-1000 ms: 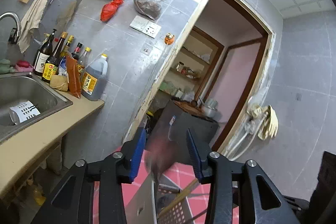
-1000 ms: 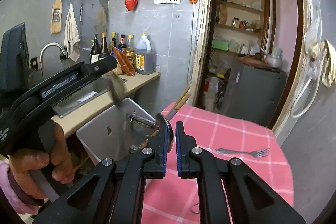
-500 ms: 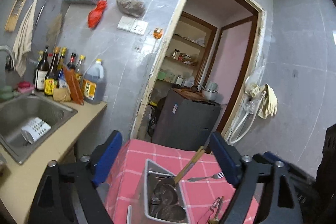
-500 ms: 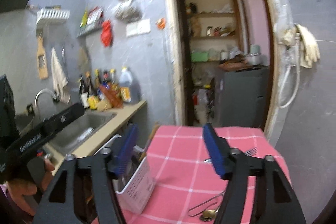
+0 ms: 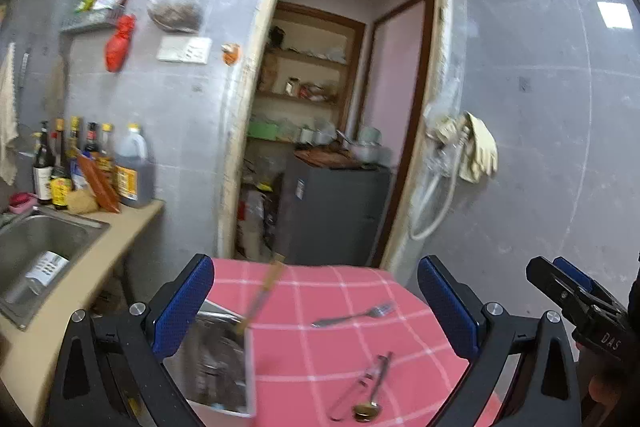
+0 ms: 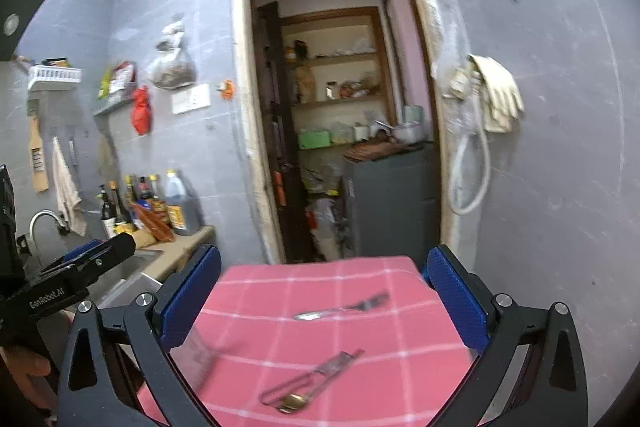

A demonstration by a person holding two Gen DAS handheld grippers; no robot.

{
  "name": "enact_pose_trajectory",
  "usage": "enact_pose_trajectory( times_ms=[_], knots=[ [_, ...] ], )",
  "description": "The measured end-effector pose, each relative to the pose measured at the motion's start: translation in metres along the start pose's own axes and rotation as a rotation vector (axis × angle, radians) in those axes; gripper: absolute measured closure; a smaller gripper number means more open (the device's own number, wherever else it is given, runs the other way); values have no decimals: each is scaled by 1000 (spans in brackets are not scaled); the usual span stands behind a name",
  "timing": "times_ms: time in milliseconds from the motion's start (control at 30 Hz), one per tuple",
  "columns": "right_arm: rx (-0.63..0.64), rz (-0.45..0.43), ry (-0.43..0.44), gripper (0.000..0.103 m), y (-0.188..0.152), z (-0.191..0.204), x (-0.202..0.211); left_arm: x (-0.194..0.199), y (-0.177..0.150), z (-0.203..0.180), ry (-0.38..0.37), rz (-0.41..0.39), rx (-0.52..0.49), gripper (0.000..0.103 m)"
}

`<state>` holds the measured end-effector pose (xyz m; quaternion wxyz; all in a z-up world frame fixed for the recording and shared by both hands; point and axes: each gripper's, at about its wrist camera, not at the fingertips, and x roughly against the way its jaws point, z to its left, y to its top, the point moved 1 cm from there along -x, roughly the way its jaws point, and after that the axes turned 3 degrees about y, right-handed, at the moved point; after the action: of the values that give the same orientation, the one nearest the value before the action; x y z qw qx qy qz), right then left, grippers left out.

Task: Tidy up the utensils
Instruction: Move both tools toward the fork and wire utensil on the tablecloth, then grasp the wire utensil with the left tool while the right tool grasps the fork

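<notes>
A small table with a pink checked cloth (image 5: 328, 359) holds a white utensil caddy (image 5: 224, 363) at its left, with chopsticks (image 5: 262, 295) sticking up from it. A metal fork (image 5: 352, 315) lies toward the far edge; it also shows in the right wrist view (image 6: 344, 307). A peeler with a brass end (image 5: 362, 389) lies nearer; it shows in the right wrist view too (image 6: 312, 383). My left gripper (image 5: 320, 301) is wide open and empty above the caddy and cloth. My right gripper (image 6: 322, 293) is wide open and empty above the fork and peeler.
A counter with a steel sink (image 5: 36, 247) and several sauce bottles (image 5: 92, 163) runs along the left. A doorway (image 5: 336, 131) behind the table leads to a pantry with a dark cabinet (image 5: 336, 211). Gloves and a hose (image 5: 468, 151) hang on the right wall.
Both grippers opened from narrow to wide and drew back from the caddy. The utensils that were between the jaws are no longer held. The fork and peeler came into view.
</notes>
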<state>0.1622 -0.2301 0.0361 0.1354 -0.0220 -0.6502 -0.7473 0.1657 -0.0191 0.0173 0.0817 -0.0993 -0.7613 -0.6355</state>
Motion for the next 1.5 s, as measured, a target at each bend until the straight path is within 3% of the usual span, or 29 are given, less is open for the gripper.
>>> enact_pose_trajectory(
  times_ms=[200, 433, 800, 867, 1267, 1367, 1467, 1500],
  knots=[
    [-45, 60, -65, 1, -19, -53, -11, -25, -20, -36, -62, 60, -33, 0],
    [-113, 120, -84, 1, -43, -102, -37, -69, -38, -70, -75, 138, -67, 0],
    [-176, 291, 45, 2, -93, -153, -125, -140, -99, -77, -34, 345, -76, 1],
    [-175, 329, 80, 9, -103, -154, -141, -150, -111, -76, -31, 379, -74, 2],
    [-164, 585, 247, 50, -156, -143, -238, -213, -169, -75, -56, 659, -54, 54],
    [-175, 617, 270, 55, -163, -139, -255, -218, -172, -76, -67, 683, -65, 57],
    [-193, 643, 293, 55, -167, -135, -271, -222, -172, -87, -71, 702, -145, 59],
    [-202, 651, 300, 55, -168, -133, -278, -224, -172, -89, -74, 709, -156, 66]
  ],
)
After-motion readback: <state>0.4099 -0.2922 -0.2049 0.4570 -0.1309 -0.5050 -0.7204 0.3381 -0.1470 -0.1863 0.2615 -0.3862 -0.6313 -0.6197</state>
